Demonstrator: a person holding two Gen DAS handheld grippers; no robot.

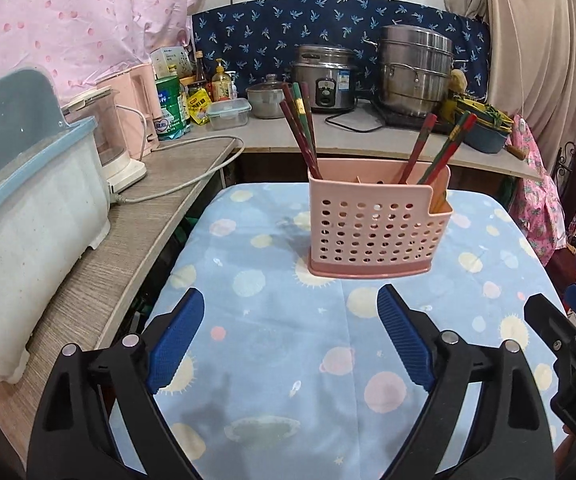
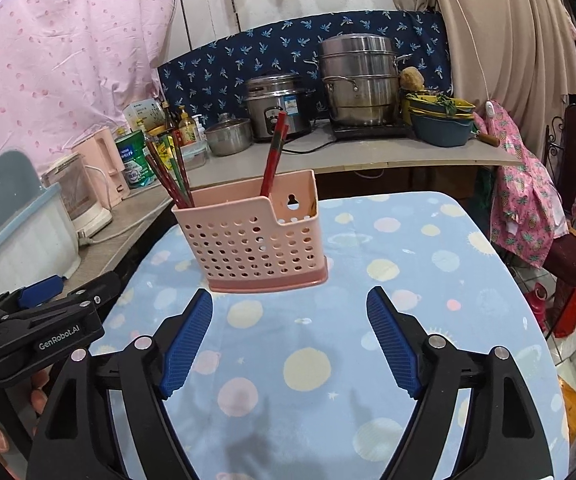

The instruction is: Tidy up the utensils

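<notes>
A pink perforated utensil holder (image 1: 376, 226) stands on the blue planet-print table cloth (image 1: 288, 360). Red and green chopsticks (image 1: 300, 128) lean in its left end, and more chopsticks (image 1: 428, 148) lean in its right part. My left gripper (image 1: 290, 300) is open and empty, just in front of the holder. In the right wrist view the holder (image 2: 254, 240) stands ahead with chopsticks (image 2: 170, 180) at its left and a pair (image 2: 274, 156) in the middle. My right gripper (image 2: 290, 300) is open and empty, just short of the holder.
A white and blue dish rack (image 1: 28, 216) and a blender (image 1: 116, 140) stand on the counter at left. A rice cooker (image 1: 324, 78), steel steamer pot (image 1: 416, 72), small pot (image 1: 266, 100), bottles and bowls (image 1: 484, 128) line the back counter. Clothes (image 2: 528, 208) hang at right.
</notes>
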